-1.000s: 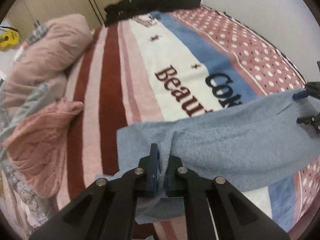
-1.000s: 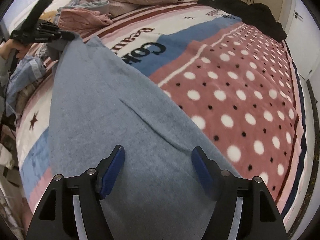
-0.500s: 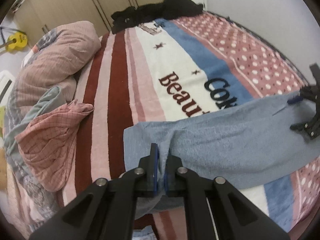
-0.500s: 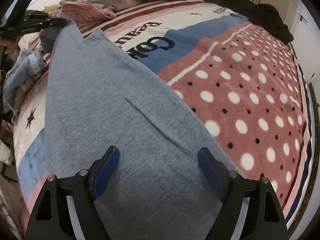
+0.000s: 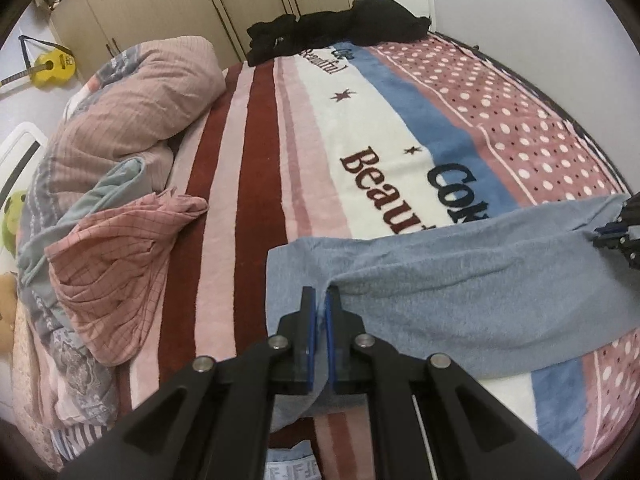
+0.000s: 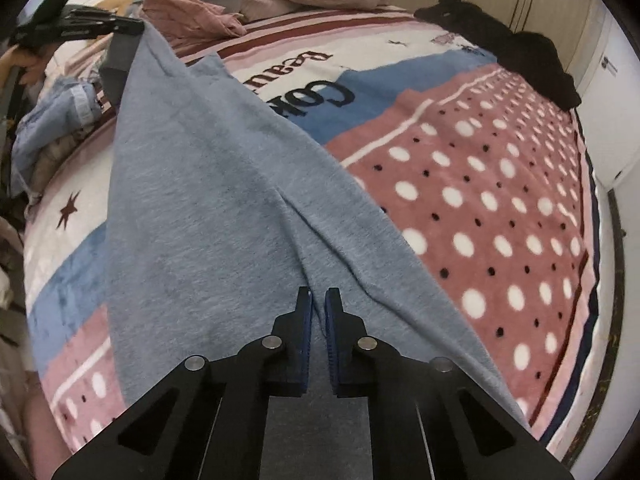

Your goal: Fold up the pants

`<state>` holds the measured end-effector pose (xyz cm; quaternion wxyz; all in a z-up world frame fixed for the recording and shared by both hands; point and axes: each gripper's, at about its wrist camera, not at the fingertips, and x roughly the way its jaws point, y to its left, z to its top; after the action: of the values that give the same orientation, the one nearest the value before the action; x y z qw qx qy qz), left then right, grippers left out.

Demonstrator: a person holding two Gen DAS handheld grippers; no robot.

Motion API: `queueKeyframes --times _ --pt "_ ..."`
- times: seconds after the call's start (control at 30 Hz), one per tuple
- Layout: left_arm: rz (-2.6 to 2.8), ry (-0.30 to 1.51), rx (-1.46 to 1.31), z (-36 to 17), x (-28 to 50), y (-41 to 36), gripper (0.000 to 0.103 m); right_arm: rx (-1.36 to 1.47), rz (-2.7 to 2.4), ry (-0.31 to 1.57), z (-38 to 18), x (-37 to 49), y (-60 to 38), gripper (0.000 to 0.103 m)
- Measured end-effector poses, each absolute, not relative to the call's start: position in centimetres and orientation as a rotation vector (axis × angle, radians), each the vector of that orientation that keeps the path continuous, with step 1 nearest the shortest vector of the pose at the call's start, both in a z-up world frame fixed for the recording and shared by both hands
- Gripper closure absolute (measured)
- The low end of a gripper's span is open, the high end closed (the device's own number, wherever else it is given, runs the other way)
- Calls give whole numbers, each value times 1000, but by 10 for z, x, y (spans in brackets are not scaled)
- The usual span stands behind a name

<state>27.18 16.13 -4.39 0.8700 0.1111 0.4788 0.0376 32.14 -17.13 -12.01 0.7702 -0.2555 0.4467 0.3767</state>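
Observation:
Light blue-grey pants point(image 5: 460, 292) lie stretched across the near part of a bed; they also fill the right wrist view point(image 6: 216, 208). My left gripper point(image 5: 319, 300) is shut on one end of the pants, with fabric pinched between its blue pads. My right gripper point(image 6: 318, 300) is shut on the other end, a fold of fabric rising between its fingers. The right gripper also shows at the right edge of the left wrist view point(image 5: 616, 236). The left gripper shows at the top left of the right wrist view point(image 6: 92, 26).
The bed has a striped and polka-dot blanket point(image 5: 400, 128). A pink duvet point(image 5: 132, 104) and a pink checked garment point(image 5: 116, 264) lie at the left. A black garment point(image 5: 340, 28) lies at the far end. Wardrobes and a yellow ukulele point(image 5: 52, 66) stand beyond.
My right gripper has shut on the pants; it was open over the fabric before. My left gripper stays shut on its end and has risen a little.

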Motion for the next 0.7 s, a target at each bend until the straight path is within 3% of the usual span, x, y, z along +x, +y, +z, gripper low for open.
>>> queueKeyframes --times 0.37,0.6,0.63,0.67,0.7 --pt "168 1034 289 -61 325 160 100 -536 669 826 -91 333 -175 103" --pt "194 1124 277 -92 359 168 99 -480 641 885 -98 355 -170 99" --pt "180 1136 264 -93 358 169 96 -446 682 909 -99 353 -172 95" --pt "141 1154 240 -94 356 171 81 -433 714 928 -99 352 -173 87" --pt "101 1165 230 -94 354 171 52 -430 748 947 -100 350 -174 72"
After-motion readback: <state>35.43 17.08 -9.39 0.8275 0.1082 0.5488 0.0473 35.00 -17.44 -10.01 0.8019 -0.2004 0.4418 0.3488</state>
